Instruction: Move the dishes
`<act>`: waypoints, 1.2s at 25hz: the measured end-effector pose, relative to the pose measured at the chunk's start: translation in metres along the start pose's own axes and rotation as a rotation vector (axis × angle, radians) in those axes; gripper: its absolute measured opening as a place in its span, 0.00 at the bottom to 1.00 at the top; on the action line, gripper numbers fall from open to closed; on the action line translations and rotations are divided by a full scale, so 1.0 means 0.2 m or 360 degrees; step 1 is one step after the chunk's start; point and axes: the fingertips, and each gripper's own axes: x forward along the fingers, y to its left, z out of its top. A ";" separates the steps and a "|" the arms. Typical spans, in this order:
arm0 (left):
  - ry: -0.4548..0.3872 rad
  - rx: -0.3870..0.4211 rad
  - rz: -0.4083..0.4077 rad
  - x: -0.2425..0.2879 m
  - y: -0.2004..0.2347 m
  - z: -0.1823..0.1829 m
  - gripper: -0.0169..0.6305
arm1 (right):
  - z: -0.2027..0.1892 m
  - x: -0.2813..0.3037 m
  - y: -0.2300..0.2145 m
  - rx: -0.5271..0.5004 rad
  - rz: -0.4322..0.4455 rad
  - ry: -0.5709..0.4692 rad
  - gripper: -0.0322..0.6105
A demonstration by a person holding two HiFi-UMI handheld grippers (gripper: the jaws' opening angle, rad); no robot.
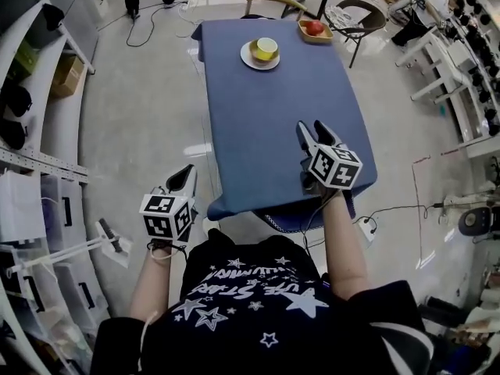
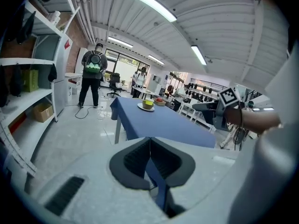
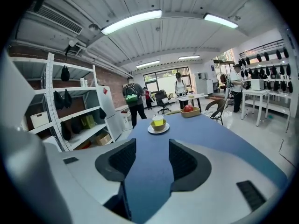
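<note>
dishes sit at the table's (image 1: 266, 123) far end: a yellow cup (image 1: 266, 48) on a plate (image 1: 262, 64), and a wooden bowl (image 1: 324, 37) with an apple (image 1: 314, 26) at its far right corner. right gripper (image 1: 316, 135) hovers over the table's near end, well apart from them, tilted slightly down, jaws wide and empty. left gripper (image 1: 186, 180) hangs off the table's near left corner, jaws together on nothing.

White shelves (image 1: 53, 127) flank a glossy grey floor (image 1: 141, 92).

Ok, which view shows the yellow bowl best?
Head view: the yellow bowl shows from above, sitting on its plate. The right gripper view has it side-on and small; the left gripper view, tiny.
</note>
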 end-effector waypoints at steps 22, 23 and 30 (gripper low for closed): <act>-0.0046 0.0114 0.0044 0.55 0.16 0.52 0.06 | 0.48 0.78 -0.24 0.0070 0.0034 -0.0027 0.31; -0.0050 0.0111 0.0064 0.56 0.16 0.54 0.06 | 0.49 0.82 -0.27 0.0069 0.0043 -0.0025 0.31; -0.0073 0.0030 0.0147 0.71 0.16 0.64 0.06 | 0.48 1.12 -0.34 0.0098 0.0143 0.0052 0.21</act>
